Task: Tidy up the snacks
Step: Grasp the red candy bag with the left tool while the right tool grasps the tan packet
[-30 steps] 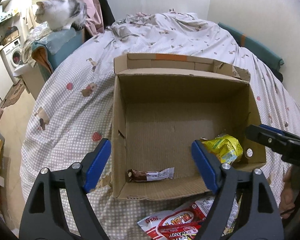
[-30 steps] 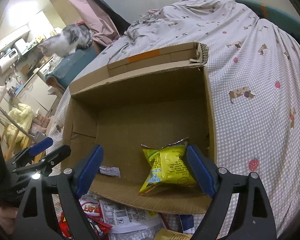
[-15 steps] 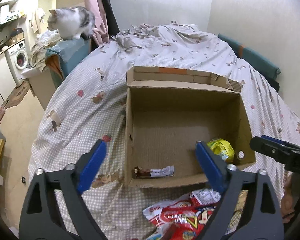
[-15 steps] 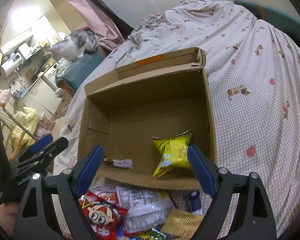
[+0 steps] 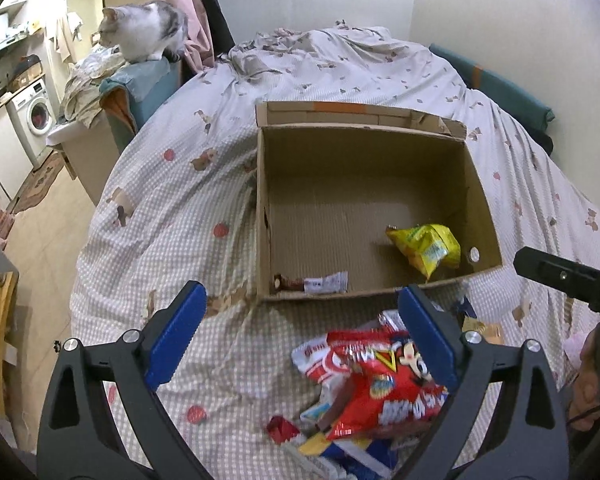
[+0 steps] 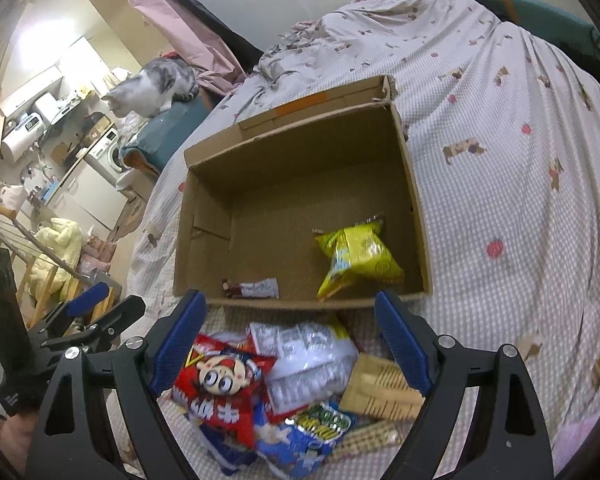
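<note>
An open cardboard box [image 5: 260, 208] [image 6: 416, 208] stands on the bed. Inside lie a yellow snack bag [image 5: 428, 250] [image 6: 358, 258] at the right and a small brown-and-white bar [image 5: 312, 282] [image 6: 252, 288] at the front left. A heap of snack packets [image 5: 376, 388] [image 6: 284, 384], with a red cartoon bag on top, lies on the bedspread in front of the box. My left gripper [image 5: 300, 340] hangs open above the heap's left side, nothing between its blue pads. My right gripper [image 6: 290, 340] is open over the heap, also holding nothing.
A cat [image 5: 140, 34] [image 6: 152, 88] sits on a teal-covered stand at the bed's far left corner. A washing machine [image 5: 36, 112] and cluttered floor lie left of the bed. The patterned bedspread [image 5: 172, 216] spreads around the box. A wall runs behind.
Both grippers have pulled back from the box toward the near side, so the snack heap now shows beneath them. The left jaws have widened. The bar and yellow bag stay in the box.
</note>
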Motion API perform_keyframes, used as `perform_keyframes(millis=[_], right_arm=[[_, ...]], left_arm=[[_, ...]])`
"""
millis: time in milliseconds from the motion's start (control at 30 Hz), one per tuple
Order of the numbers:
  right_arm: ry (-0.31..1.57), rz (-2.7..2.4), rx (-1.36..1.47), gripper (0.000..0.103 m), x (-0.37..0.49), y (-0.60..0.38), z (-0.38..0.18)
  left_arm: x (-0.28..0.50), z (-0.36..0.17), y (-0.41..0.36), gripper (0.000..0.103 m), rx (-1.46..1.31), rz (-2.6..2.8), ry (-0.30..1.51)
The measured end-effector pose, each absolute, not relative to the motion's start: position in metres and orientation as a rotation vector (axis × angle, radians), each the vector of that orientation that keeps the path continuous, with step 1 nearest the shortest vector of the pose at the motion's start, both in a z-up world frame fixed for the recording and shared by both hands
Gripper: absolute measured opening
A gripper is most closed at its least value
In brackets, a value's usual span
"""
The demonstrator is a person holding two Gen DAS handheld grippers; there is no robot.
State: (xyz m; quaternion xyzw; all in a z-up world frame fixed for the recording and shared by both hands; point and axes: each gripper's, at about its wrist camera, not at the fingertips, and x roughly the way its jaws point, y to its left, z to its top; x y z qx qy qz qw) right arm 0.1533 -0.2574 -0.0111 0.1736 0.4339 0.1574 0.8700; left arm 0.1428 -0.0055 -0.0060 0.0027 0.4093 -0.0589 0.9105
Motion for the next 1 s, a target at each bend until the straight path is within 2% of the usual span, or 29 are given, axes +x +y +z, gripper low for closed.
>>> perform_keyframes(millis=[333,567,767,1000], right_arm=[[0.978,0.281,0.405,0.089,0.120,-0.262,-0.025],[1.047,0.257,0.440,0.089,0.112,-0.268,-0.045],[1.083,0.265,0.486,0.089,0.110,-0.274,-0.054],[1.097,0.218,0.526,0.089,0.112,-0.289,-0.060]], left_arm=[[0.114,-0.023,0.007,0.095,-0.077,-0.116,0.958],[0.101,-0.045,-0.015,0.095,-0.049,-0.219,1.071],[0.109,-0.051,-0.021,0.095,-0.053,-0.200,1.080],[0.127,-0.076,-0.060,0.095,0.011,-0.282,1.170]])
